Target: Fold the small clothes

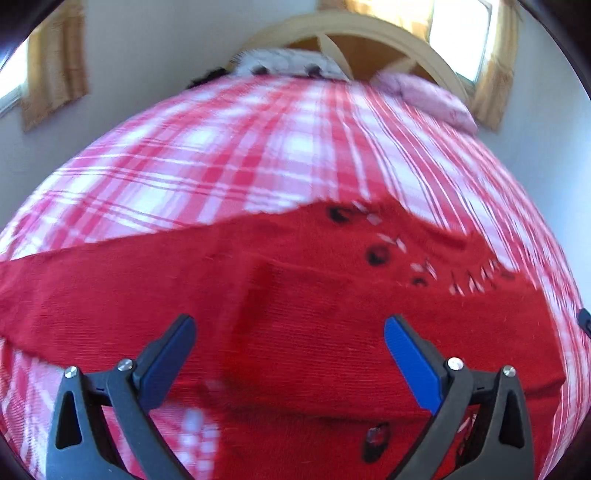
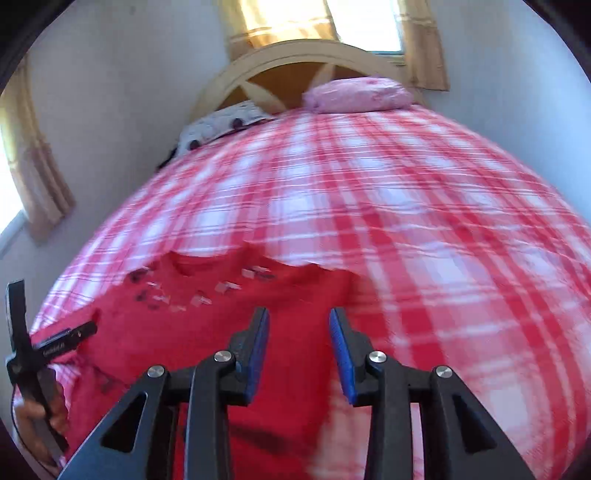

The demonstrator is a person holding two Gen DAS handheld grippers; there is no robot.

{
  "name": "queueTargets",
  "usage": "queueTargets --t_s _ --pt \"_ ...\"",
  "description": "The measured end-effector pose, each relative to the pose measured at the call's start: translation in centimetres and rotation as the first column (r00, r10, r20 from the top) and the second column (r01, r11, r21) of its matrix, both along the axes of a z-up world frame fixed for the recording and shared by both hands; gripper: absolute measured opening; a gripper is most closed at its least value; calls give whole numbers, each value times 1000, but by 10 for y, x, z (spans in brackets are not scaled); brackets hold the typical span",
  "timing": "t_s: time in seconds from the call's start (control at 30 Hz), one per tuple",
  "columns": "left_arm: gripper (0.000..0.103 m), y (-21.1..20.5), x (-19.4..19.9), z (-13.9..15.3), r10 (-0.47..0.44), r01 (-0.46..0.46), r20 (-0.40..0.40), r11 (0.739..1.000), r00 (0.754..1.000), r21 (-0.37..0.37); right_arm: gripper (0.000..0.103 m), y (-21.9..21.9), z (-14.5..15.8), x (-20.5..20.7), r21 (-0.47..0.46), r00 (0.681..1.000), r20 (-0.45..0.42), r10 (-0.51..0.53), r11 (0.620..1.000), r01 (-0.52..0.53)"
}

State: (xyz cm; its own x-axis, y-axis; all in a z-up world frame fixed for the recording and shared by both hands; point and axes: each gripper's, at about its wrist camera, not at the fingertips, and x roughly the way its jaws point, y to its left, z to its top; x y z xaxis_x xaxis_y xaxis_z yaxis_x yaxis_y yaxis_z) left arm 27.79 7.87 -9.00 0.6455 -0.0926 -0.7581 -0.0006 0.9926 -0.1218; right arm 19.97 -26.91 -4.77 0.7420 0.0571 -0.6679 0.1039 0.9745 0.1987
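Note:
A small red knit garment (image 1: 280, 295) with dark and white decorations lies spread on a bed with a red-and-white plaid cover (image 1: 207, 155). My left gripper (image 1: 290, 325) is wide open just above the garment's middle and holds nothing. The garment also shows in the right wrist view (image 2: 207, 325), lying at the lower left. My right gripper (image 2: 299, 317) is open with a narrower gap, over the garment's right edge, and holds nothing. The left tool and the hand holding it (image 2: 40, 369) show at the far left of the right wrist view.
A pink pillow (image 2: 358, 94) and a white patterned pillow (image 2: 218, 123) lie at the head of the bed under an arched wooden headboard (image 2: 295, 59). Curtained windows (image 2: 317, 18) are behind and to the left. Plaid cover (image 2: 424, 221) stretches beyond the garment.

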Motion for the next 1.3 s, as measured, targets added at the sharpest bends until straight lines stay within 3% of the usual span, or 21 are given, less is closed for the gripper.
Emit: queueTargets --t_s 0.1,0.2,0.27,0.37,0.47,0.6,0.67,0.83,0.9,0.93,0.97,1.1,1.13,1.17,1.23,1.3 --pt "103 49 -13 11 109 -109 41 994 993 -19 35 29 -18 27 -21 996 -36 80 996 -81" --pt "103 113 -30 13 258 -256 48 966 965 -40 35 35 -61 46 -66 982 -175 67 995 -79" --pt "103 153 -42 12 350 -348 44 936 936 -44 35 27 -65 37 -39 989 -138 59 997 -65" --pt "103 213 -67 7 506 -504 56 862 860 -52 35 19 -63 26 -58 992 -126 -19 998 11" --pt "103 269 -92 -3 642 -632 37 762 766 -141 35 8 -67 22 7 995 -95 -19 1000 20" --pt "103 309 -103 -19 718 -691 -11 666 696 -280 38 6 -67 23 40 997 -80 -14 999 17" --pt "102 316 -102 -25 734 -693 -3 640 679 -332 42 9 -67 23 30 997 -80 -7 1000 10" --pt "102 315 -75 -36 715 -692 -49 654 697 -306 52 17 -67 21 -15 996 -82 21 1000 -22" --pt "101 312 -65 -37 737 -717 -40 641 674 -273 55 20 -67 20 -35 996 -86 24 999 -27" --pt "100 312 -62 -35 736 -714 -32 645 677 -273 55 22 -67 21 -44 996 -87 25 999 -29" --pt "88 314 -65 -34 733 -710 -25 649 679 -273 55 23 -67 21 -51 996 -89 25 998 -30" --pt "57 314 -56 -34 742 -727 -4 656 671 -204 58 24 -67 21 -57 996 -89 29 998 -34" --pt "39 315 -56 -33 742 -728 1 657 670 -196 58 24 -68 21 -57 996 -89 30 998 -35" --pt "9 318 -58 -33 738 -721 5 661 675 -207 59 24 -68 21 -57 996 -89 31 998 -36" --pt "6 323 -54 -36 711 -688 -21 673 703 -273 60 25 -68 21 -59 995 -89 34 997 -39" --pt "6 321 -56 -31 714 -690 -4 675 700 -261 60 26 -68 21 -62 995 -90 34 997 -40"
